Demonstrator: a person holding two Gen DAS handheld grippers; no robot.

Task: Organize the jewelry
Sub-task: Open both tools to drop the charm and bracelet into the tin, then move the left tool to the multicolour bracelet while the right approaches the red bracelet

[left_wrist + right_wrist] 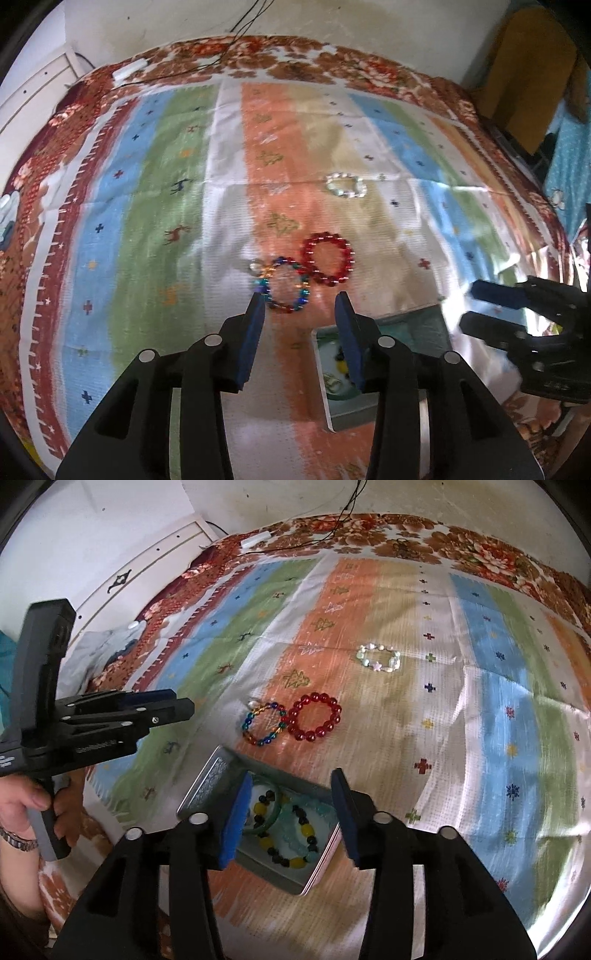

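A multicolour bead bracelet (286,290) (265,723) lies on the striped cloth beside a red bead bracelet (327,263) (314,717). A pale pearl-like bracelet (346,185) (379,659) lies farther back. An open metal tin (207,786) (328,387) holds a black-and-yellow bead bracelet (291,829), a green bangle (269,814) and a pale blue one. My left gripper (301,301) is open, just short of the multicolour bracelet. My right gripper (291,786) is open and empty above the tin.
The striped cloth (147,206) covers a floral bedspread (480,546). Black cables (221,55) and a white adapter (127,70) lie at the far edge by the wall. A white cabinet (147,565) stands at the left. A brown chair (524,74) stands at the right.
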